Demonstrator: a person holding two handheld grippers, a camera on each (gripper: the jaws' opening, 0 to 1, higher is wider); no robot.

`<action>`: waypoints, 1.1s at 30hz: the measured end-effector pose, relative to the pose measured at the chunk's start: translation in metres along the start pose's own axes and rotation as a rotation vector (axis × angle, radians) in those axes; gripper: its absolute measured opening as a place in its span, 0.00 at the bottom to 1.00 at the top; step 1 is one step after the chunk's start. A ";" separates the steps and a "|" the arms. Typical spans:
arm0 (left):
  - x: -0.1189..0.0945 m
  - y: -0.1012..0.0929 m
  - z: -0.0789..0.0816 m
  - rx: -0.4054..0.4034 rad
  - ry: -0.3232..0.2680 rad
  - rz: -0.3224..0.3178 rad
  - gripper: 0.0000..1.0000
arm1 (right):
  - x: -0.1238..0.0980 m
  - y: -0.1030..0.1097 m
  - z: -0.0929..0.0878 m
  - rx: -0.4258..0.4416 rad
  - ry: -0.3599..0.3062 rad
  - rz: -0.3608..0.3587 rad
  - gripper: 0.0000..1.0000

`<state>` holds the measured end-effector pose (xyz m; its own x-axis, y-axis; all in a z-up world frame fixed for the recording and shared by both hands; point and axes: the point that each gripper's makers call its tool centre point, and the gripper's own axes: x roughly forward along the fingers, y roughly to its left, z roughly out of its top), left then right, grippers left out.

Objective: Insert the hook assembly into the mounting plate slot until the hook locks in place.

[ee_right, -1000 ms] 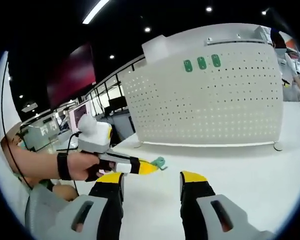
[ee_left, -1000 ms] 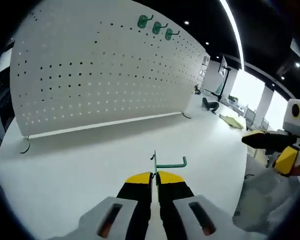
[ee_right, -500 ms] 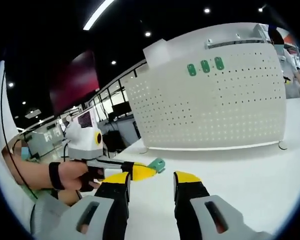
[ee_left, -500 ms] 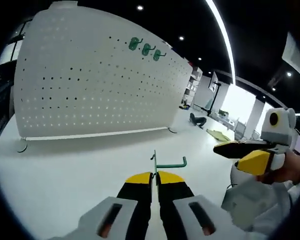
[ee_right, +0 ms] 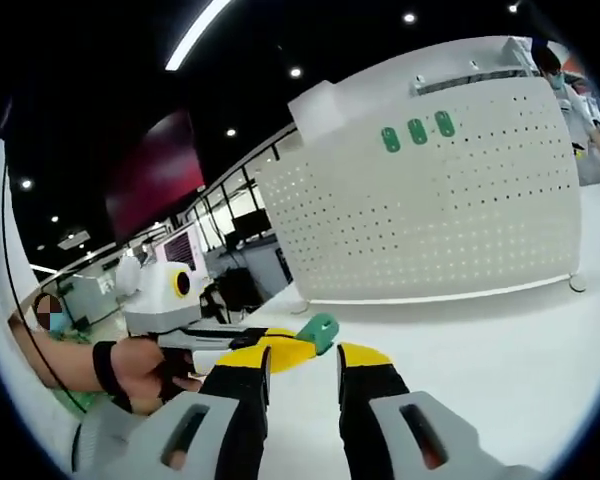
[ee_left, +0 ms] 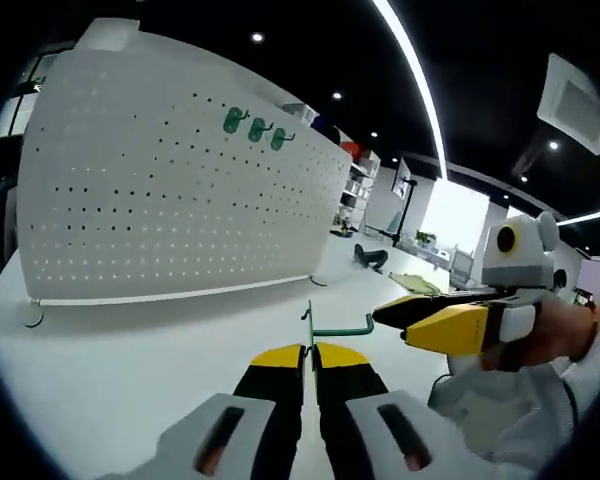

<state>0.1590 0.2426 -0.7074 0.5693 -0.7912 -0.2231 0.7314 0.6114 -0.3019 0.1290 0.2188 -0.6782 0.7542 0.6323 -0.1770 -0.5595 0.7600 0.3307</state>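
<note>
Green wire hook point(ee_left: 332, 327), thin bent rod on flat plate, held clear of white pegboard point(ee_left: 170, 190). Left gripper point(ee_left: 309, 357) fingers pressed together, pinching hook plate. Right gripper point(ee_right: 302, 360) fingers spread slightly, holding nothing. Three green hooks point(ee_right: 417, 131) mounted high on pegboard.

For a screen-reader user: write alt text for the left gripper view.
The left gripper, jaws shut, holds a green hook above a white table. Beyond stands a white pegboard with three green hooks mounted near its top. The right gripper, held in a hand, reaches in from the right.
</note>
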 end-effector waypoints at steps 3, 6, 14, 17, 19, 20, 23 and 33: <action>0.004 -0.006 0.001 0.002 -0.004 -0.017 0.04 | -0.001 -0.003 -0.004 0.034 0.009 -0.008 0.22; 0.006 -0.014 0.003 0.011 -0.012 -0.040 0.04 | -0.003 -0.003 -0.003 0.050 -0.003 -0.010 0.19; 0.006 -0.025 0.004 0.048 -0.023 -0.075 0.04 | -0.006 -0.008 -0.003 0.107 -0.014 -0.023 0.15; 0.006 -0.029 0.005 0.062 -0.032 -0.086 0.04 | -0.006 -0.008 -0.003 0.116 -0.020 -0.023 0.13; 0.006 -0.030 0.005 0.067 -0.035 -0.089 0.04 | -0.006 -0.009 -0.004 0.118 -0.014 -0.025 0.12; 0.006 -0.032 0.005 0.070 -0.037 -0.096 0.04 | -0.007 -0.008 -0.005 0.125 -0.011 -0.023 0.11; 0.006 -0.036 0.004 0.082 -0.039 -0.106 0.04 | -0.007 -0.009 -0.006 0.141 -0.011 -0.025 0.10; 0.004 -0.038 0.001 0.093 -0.050 -0.101 0.04 | -0.008 -0.007 -0.007 0.204 -0.013 -0.016 0.02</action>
<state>0.1340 0.2160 -0.6956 0.5076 -0.8486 -0.1488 0.8162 0.5289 -0.2323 0.1245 0.2099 -0.6851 0.7677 0.6171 -0.1726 -0.4668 0.7231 0.5091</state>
